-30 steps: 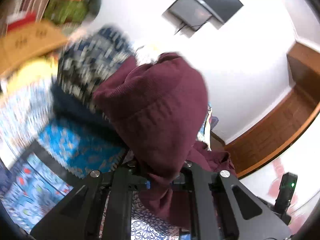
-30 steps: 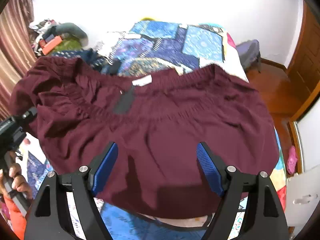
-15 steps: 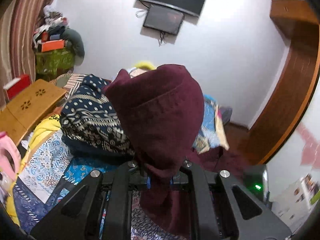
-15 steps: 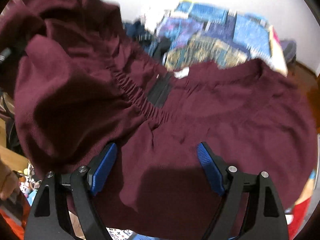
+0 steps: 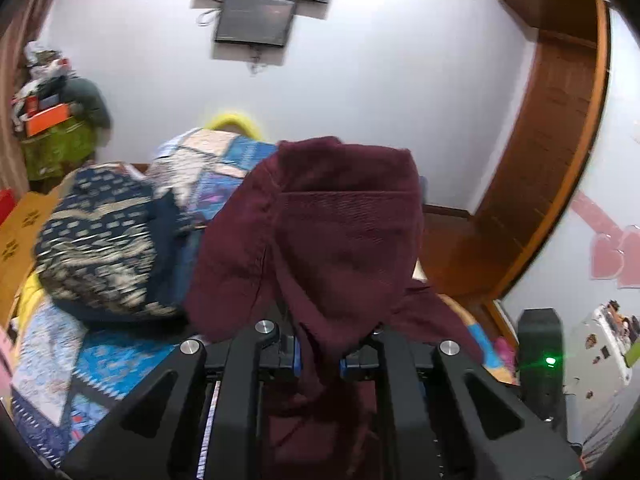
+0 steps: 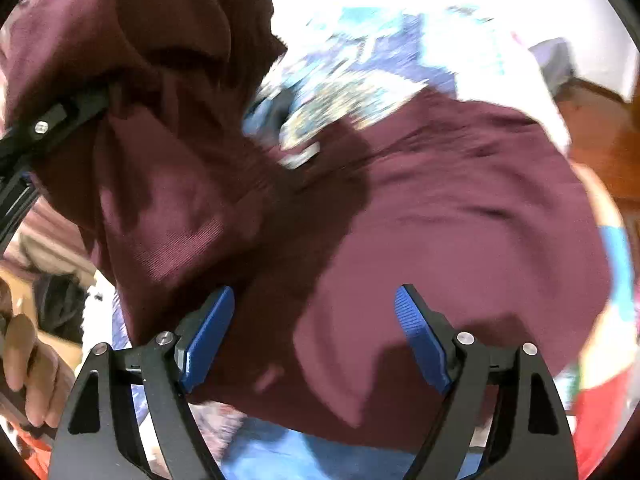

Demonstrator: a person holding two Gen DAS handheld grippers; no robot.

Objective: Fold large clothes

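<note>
A large maroon garment lies spread on the patchwork bedspread. My left gripper is shut on one end of the maroon garment and holds it lifted, so the cloth drapes over the fingers. In the right wrist view the left gripper shows at the left with that raised end folded toward the middle. My right gripper is open and empty just above the near edge of the garment; its blue pads touch nothing.
A dark blue patterned cloth pile lies on the bed at the left. A wooden low table stands beside it. A wooden door frame and a black device with a green light are at the right.
My left gripper has carried the lifted end of the maroon garment rightward over the rest of it. The right gripper has stayed open near the front edge.
</note>
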